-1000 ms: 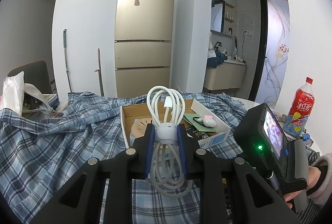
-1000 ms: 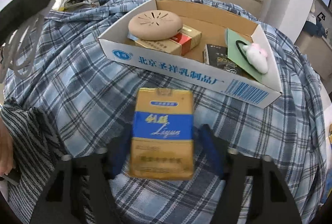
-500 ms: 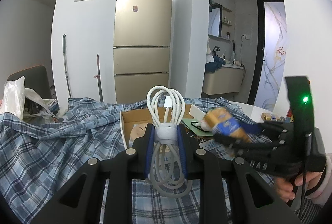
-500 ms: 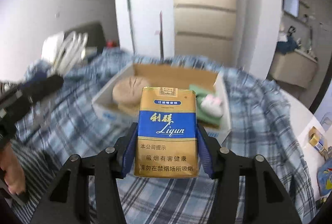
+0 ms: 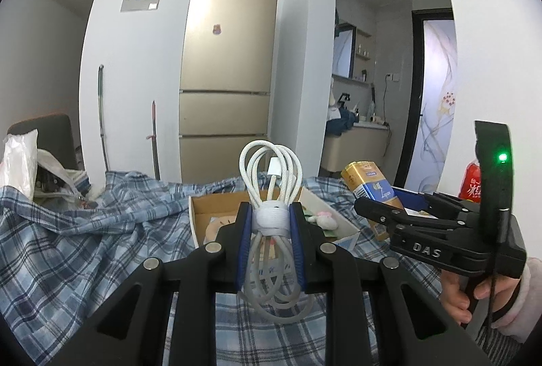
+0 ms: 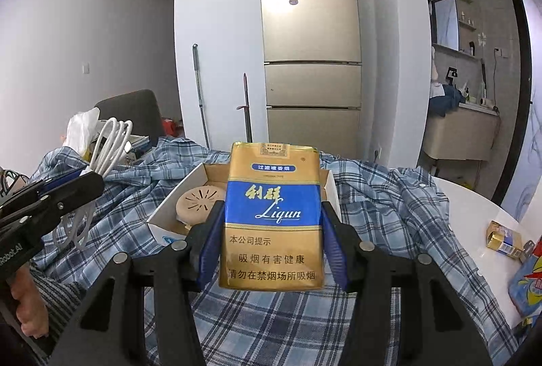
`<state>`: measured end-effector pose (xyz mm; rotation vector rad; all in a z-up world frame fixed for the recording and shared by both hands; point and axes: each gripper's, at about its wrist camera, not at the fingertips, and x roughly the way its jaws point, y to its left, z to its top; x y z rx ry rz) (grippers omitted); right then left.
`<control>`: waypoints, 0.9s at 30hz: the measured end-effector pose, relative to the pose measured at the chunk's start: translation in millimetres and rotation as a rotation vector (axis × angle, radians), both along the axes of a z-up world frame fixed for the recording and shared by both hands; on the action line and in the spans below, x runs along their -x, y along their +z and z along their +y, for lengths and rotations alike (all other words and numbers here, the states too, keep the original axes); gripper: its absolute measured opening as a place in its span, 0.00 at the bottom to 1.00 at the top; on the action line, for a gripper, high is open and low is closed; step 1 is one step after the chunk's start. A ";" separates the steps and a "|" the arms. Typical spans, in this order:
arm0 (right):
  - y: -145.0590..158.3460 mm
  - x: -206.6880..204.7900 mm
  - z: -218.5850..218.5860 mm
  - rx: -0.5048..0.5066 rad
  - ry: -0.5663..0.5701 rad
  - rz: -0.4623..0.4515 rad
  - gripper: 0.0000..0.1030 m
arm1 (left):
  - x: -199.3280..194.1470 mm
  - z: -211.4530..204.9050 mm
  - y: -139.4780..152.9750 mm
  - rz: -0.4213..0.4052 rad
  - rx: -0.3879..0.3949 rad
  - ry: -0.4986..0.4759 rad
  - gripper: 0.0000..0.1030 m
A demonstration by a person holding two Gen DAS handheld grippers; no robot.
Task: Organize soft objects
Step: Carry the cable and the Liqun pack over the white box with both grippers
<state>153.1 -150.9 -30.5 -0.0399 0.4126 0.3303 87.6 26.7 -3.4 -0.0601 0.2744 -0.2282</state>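
My left gripper (image 5: 270,223) is shut on a coiled white cable (image 5: 271,183), pinched at its wrapped middle and held upright above the plaid cloth. My right gripper (image 6: 272,230) is shut on a gold and blue cigarette pack (image 6: 273,217), held upright in the air in front of the cardboard box (image 6: 169,217). The left wrist view shows that pack (image 5: 369,186) and the right gripper (image 5: 382,210) to the right of the box (image 5: 196,213). In the box lie a round tan disc (image 6: 200,200) and a small white plush (image 5: 325,218).
A blue plaid shirt (image 6: 389,196) covers the white table (image 6: 474,207). A second small pack (image 6: 504,239) and a red bottle (image 5: 472,183) stand at the table's right. A white plastic bag (image 5: 20,152) and a grey chair (image 6: 132,112) are on the left. A fridge (image 5: 227,88) stands behind.
My right gripper has lifted the cigarette pack off the cloth and tipped up from looking down at the box to nearly level. The left gripper still holds the cable, almost unmoved.
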 end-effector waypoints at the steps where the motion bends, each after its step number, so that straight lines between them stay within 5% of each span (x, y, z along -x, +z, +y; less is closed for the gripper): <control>1: 0.1 0.5 -0.6 0.009 -0.020 -0.009 0.51 | 2.7 -0.5 1.4 -0.016 -0.002 0.004 0.22; 8: 13.7 1.5 -10.6 -0.009 -0.049 -0.052 0.51 | 13.4 4.3 20.5 -0.111 0.015 0.054 0.22; 15: 68.6 -0.5 -18.3 -0.046 -0.020 -0.139 0.51 | -8.1 -7.8 51.0 -0.153 -0.058 0.041 0.22; 20: 95.1 -19.5 -18.9 -0.075 -0.035 -0.199 0.51 | -14.2 -28.6 77.5 -0.258 -0.078 0.063 0.22; 27: 108.4 -52.6 -22.4 -0.149 -0.049 -0.187 0.51 | -32.5 -41.7 107.9 -0.337 0.015 0.060 0.22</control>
